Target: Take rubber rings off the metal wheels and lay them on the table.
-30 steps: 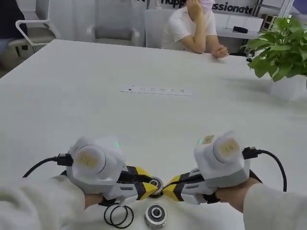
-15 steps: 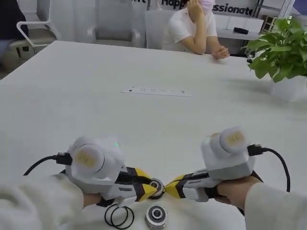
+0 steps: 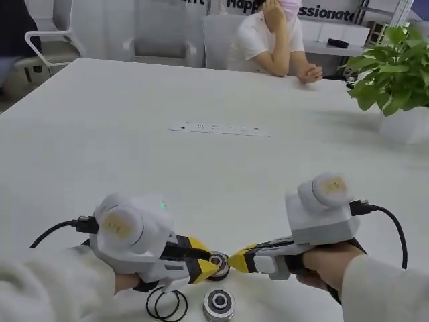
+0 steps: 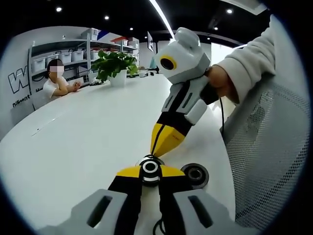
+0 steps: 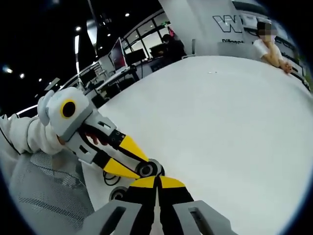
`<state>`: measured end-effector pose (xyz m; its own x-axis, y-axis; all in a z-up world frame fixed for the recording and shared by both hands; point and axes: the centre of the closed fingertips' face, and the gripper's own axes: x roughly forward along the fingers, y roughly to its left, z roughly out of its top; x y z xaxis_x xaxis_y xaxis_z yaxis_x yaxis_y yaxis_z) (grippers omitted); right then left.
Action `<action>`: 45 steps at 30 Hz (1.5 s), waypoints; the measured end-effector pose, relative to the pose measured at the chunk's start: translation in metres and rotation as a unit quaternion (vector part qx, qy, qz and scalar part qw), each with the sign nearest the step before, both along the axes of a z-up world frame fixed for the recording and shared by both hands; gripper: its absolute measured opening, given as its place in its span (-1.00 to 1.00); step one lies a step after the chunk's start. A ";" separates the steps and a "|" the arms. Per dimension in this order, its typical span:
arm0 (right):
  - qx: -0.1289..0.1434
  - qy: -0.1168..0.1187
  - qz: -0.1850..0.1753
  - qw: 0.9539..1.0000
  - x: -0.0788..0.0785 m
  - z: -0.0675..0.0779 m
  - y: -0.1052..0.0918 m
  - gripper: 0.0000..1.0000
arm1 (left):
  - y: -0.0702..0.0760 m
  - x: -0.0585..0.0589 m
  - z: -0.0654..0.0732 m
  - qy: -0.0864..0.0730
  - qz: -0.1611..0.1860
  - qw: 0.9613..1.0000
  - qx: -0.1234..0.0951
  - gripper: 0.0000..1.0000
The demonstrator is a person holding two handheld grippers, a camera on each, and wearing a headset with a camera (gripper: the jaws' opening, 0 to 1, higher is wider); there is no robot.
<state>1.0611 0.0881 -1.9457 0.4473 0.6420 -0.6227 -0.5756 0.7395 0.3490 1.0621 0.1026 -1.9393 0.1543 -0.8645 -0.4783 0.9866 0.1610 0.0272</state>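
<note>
Left gripper view shows the left gripper [image 4: 150, 171] clenched on a wheel [image 4: 150, 167], one yellow jaw on each side of it. The right gripper [image 4: 157, 150] comes in from ahead, its tips touching the wheel's far edge. In the right gripper view those jaws are pressed together. Whether they pinch the dark ring [image 4: 149, 158] around the rim, I cannot tell.

A second wheel [image 4: 194, 173] lies on the table [image 3: 201, 174] just right of the left gripper's jaws. Two loose rings [image 3: 166, 303] lie just below that gripper in the head view.

The wheel looks like stiff, smooth metal, heavy for its size, so a firm hold across its flat faces suits it. The ring is probably soft, stretchy and light. Its outer edge is the place to nip and peel it over the rim, and a thin nip may slip off.
</note>
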 end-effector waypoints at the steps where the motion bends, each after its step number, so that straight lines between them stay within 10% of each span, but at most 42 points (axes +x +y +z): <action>1: 0.000 0.001 0.000 1.000 0.000 0.000 0.000 -1.00 | 0.000 0.000 0.000 -0.001 0.000 1.000 0.000 -0.85; 45: 0.022 -0.010 0.009 1.000 0.000 0.011 0.014 -1.00 | -0.002 0.001 0.000 -0.001 0.005 1.000 -0.010 -0.85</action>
